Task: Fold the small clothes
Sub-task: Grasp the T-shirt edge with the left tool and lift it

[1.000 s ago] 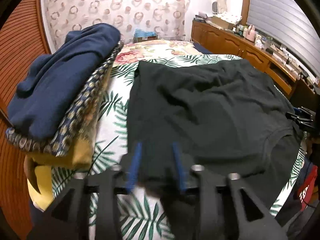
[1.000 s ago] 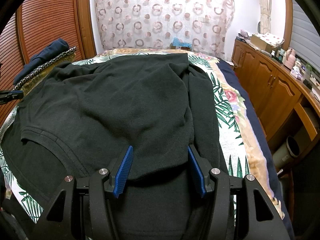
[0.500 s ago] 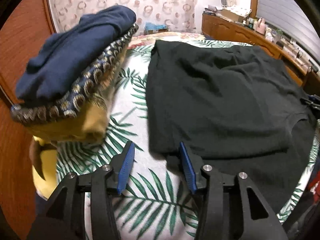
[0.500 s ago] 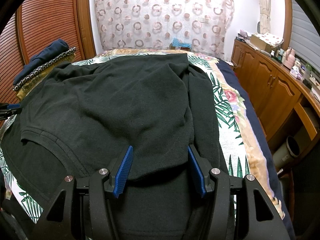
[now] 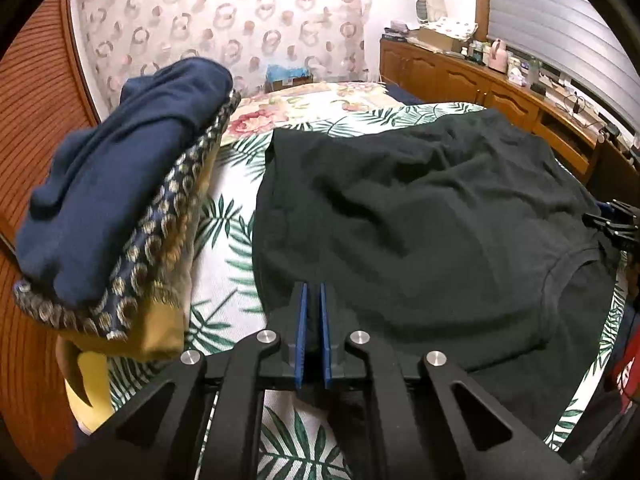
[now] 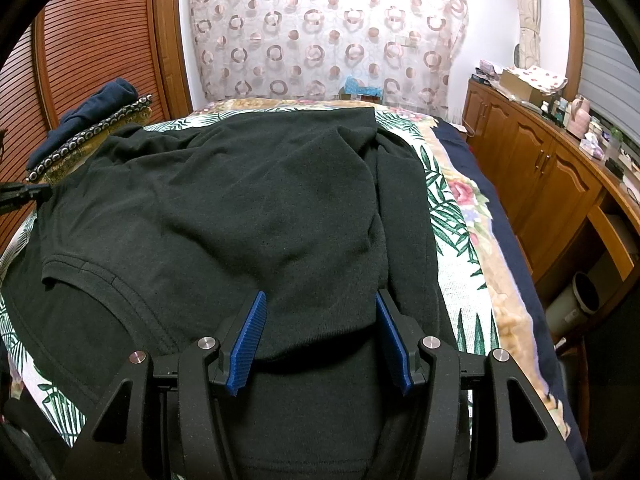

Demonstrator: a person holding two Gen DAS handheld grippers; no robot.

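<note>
A black T-shirt (image 5: pixel 420 216) lies spread on the bed, its sides folded inward, neck hole toward me; it also fills the right wrist view (image 6: pixel 240 216). My left gripper (image 5: pixel 313 300) has its blue pads nearly together at the shirt's left near edge, with a strip of black cloth between them. My right gripper (image 6: pixel 320 312) is open, its pads astride a folded ridge of the shirt's right side, resting low on the cloth. The left gripper's tip (image 6: pixel 24 194) shows at the left edge of the right wrist view.
A stack of folded clothes (image 5: pixel 120 208), navy on top, patterned and yellow below, sits left of the shirt on the leaf-print bedspread (image 5: pixel 224 264). A wooden cabinet (image 6: pixel 540 168) with clutter runs along the right. A bin (image 6: pixel 576 300) stands on the floor beside the bed.
My left gripper was open half a second ago beside the shirt's edge; it has moved right onto the edge and closed. The right gripper has not moved.
</note>
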